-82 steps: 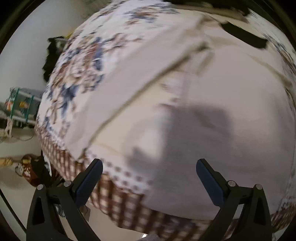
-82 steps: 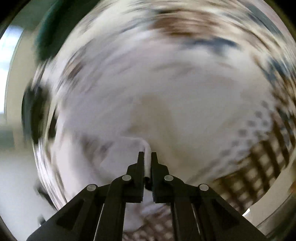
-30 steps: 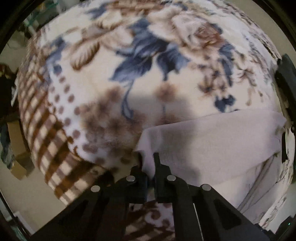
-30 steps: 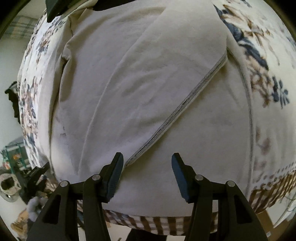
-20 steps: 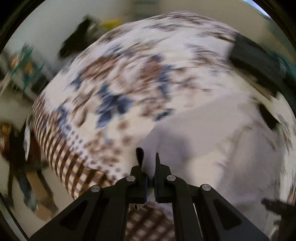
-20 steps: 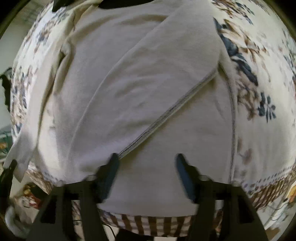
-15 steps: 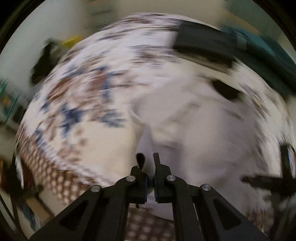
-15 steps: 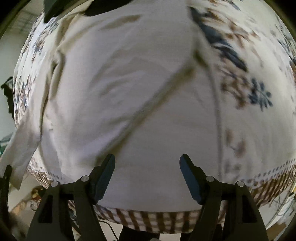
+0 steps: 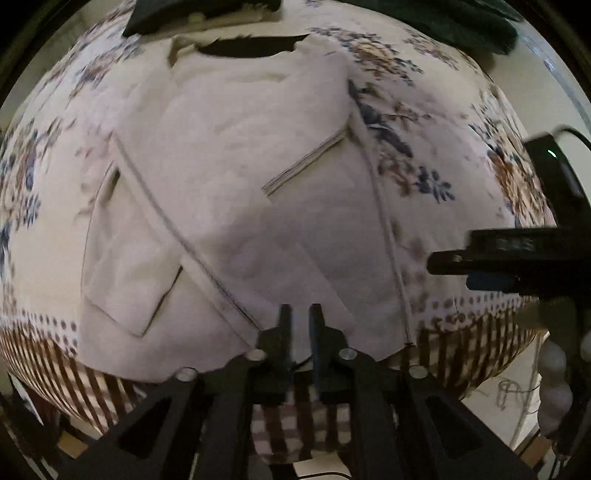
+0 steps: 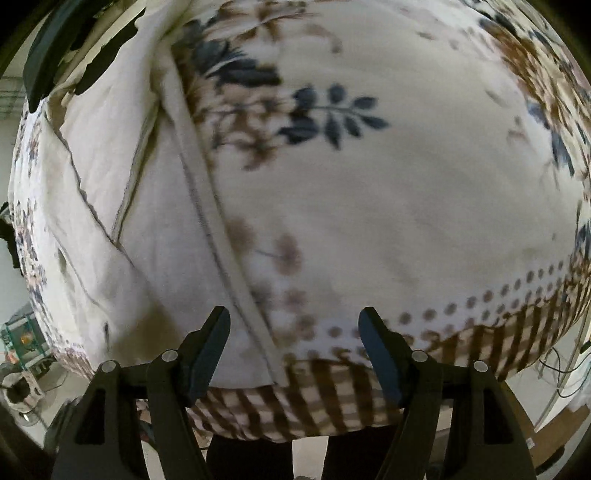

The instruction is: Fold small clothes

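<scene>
A pale cream shirt (image 9: 236,184) lies flat on a floral blanket (image 9: 436,122), both sleeves folded in across its body. My left gripper (image 9: 297,314) sits at the shirt's near hem, jaws nearly closed with a small gap, and I cannot tell if cloth is pinched. My right gripper (image 10: 293,326) is open and empty over the shirt's right side seam (image 10: 207,192) near the hem corner. It also shows from the side in the left wrist view (image 9: 491,273). The shirt (image 10: 103,177) fills the left of the right wrist view.
The blanket (image 10: 406,184) has a brown checked border (image 10: 332,398) hanging over the near edge. Dark clothes (image 9: 199,11) lie beyond the shirt's collar, a dark green one (image 9: 461,22) at the far right. Floor clutter (image 10: 22,339) is at the lower left.
My left gripper swung a sleeve across and now rests at the near hem with the sleeve lying folded on the body. My right gripper moved right, to the shirt's right edge, still open.
</scene>
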`<state>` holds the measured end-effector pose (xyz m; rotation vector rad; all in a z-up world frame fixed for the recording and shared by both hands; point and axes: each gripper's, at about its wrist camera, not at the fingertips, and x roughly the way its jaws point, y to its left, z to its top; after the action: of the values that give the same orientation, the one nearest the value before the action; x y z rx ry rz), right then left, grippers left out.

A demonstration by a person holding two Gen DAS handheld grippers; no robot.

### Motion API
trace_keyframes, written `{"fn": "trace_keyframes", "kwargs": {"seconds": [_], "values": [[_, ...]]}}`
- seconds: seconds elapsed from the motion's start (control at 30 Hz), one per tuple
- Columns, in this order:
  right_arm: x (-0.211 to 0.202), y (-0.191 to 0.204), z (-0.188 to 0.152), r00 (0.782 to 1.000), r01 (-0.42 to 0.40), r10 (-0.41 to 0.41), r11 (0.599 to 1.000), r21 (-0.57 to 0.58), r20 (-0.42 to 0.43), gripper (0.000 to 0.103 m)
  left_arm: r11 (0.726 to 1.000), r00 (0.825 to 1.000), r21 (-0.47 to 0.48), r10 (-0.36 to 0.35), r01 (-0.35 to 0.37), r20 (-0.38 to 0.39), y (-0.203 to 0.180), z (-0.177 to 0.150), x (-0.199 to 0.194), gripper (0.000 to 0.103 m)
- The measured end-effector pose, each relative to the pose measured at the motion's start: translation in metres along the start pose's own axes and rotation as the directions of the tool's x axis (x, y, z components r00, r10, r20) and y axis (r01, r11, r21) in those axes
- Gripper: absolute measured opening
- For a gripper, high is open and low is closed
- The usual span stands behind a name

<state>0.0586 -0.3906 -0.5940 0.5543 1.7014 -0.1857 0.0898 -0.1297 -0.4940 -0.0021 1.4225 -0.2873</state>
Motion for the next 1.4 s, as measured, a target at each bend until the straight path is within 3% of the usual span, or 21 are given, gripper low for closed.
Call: {"fn": "trace_keyframes", "kwargs": {"seconds": [0.03,0.07,0.13,0.3,0.4,0.47,0.53,0.57,0.77,0.87,0.97,1.03,1.1,1.13,1.2,1.23,1.27,1.3,1.33,1.37,1.4], "values": [[-0.002,-0.005,0.000,1.000,-0.025,0.025,1.000,-0.004,-0.002,0.074,1.000,1.000,-0.028,-0.005,0.005,-0.003,0.008,-0.002,-0.002,0.038],[-0.004,-0.008,-0.002,0.998,-0.058,0.058,0.998,-0.013,-0.008,0.074,0.999,1.000,-0.050,0.000,-0.001,-0.003,0.016,-0.002,-0.005,0.066],[-0.006,-0.004,-0.006,0.991,-0.130,0.129,0.991,-0.035,-0.024,0.074,0.992,1.000,-0.123,0.030,-0.029,0.006,0.042,-0.001,-0.014,0.087],[0.016,0.047,-0.019,0.963,-0.267,0.259,0.957,-0.116,-0.082,0.074,0.942,0.987,-0.299,0.161,-0.155,-0.005,0.127,-0.016,-0.031,0.087],[0.051,0.078,-0.021,0.964,-0.245,0.227,0.961,-0.128,-0.135,0.074,0.904,0.977,-0.373,0.211,-0.209,-0.035,0.164,-0.026,-0.033,0.087],[0.069,0.091,-0.027,0.964,-0.233,0.214,0.965,-0.123,-0.156,0.067,0.885,0.973,-0.408,0.227,-0.224,-0.042,0.183,-0.032,-0.032,0.087],[0.076,0.098,-0.035,0.964,-0.233,0.215,0.967,-0.104,-0.155,0.007,0.875,0.971,-0.425,0.235,-0.233,-0.048,0.194,-0.034,-0.032,0.087],[0.069,0.097,-0.039,0.969,-0.231,0.222,0.970,-0.078,-0.110,0.006,0.874,0.972,-0.429,0.232,-0.229,-0.047,0.197,-0.036,-0.032,0.087],[0.037,0.096,-0.051,0.989,-0.140,0.144,0.983,-0.117,0.027,0.005,0.877,0.978,-0.435,0.201,-0.204,-0.052,0.201,-0.032,-0.023,0.087],[0.044,0.093,-0.043,0.995,-0.090,0.084,0.982,-0.164,-0.046,0.006,0.879,0.981,-0.434,0.183,-0.195,-0.071,0.204,-0.031,-0.012,0.087],[0.045,0.079,-0.041,0.985,-0.145,0.134,0.985,-0.095,-0.107,0.015,0.879,0.985,-0.446,0.145,-0.171,-0.092,0.209,-0.034,-0.001,0.087],[0.033,0.060,-0.042,0.986,-0.156,0.153,0.987,-0.042,-0.071,0.043,0.879,0.989,-0.455,0.117,-0.145,-0.089,0.213,-0.036,0.004,0.087],[0.029,0.041,-0.043,0.984,-0.165,0.166,0.986,0.024,-0.057,0.056,0.879,0.991,-0.461,0.087,-0.123,-0.098,0.217,-0.038,0.011,0.087],[0.033,0.034,-0.043,0.984,-0.161,0.164,0.986,0.044,-0.070,0.056,0.879,0.992,-0.465,0.059,-0.103,-0.109,0.219,-0.038,0.017,0.087],[0.049,0.024,-0.045,0.977,-0.170,0.179,0.982,0.084,-0.113,0.056,0.877,0.991,-0.478,-0.012,-0.052,-0.131,0.225,-0.037,0.032,0.085],[0.059,0.022,-0.045,0.971,-0.186,0.198,0.977,0.101,-0.130,0.056,0.872,0.991,-0.488,-0.043,-0.022,-0.123,0.228,-0.038,0.036,0.073],[0.068,0.020,-0.046,0.961,-0.217,0.233,0.969,0.121,-0.149,0.056,0.873,0.992,-0.488,-0.051,-0.013,-0.117,0.229,-0.038,0.038,0.045],[0.075,0.015,-0.045,0.953,-0.240,0.259,0.962,0.133,-0.157,0.055,0.876,0.992,-0.482,-0.051,-0.010,-0.115,0.229,-0.038,0.038,0.025],[0.076,0.011,-0.048,0.946,-0.268,0.289,0.952,0.149,-0.145,0.038,0.880,0.991,-0.474,-0.049,-0.016,-0.123,0.230,-0.038,0.037,0.004],[0.076,0.009,-0.052,0.943,-0.282,0.305,0.945,0.166,-0.130,0.018,0.877,0.991,-0.481,-0.069,0.003,-0.118,0.232,-0.038,0.035,0.003],[0.076,0.008,-0.056,0.940,-0.291,0.316,0.939,0.184,-0.127,0.005,0.865,0.990,-0.502,-0.093,0.028,-0.103,0.236,-0.038,0.030,0.003]]}}
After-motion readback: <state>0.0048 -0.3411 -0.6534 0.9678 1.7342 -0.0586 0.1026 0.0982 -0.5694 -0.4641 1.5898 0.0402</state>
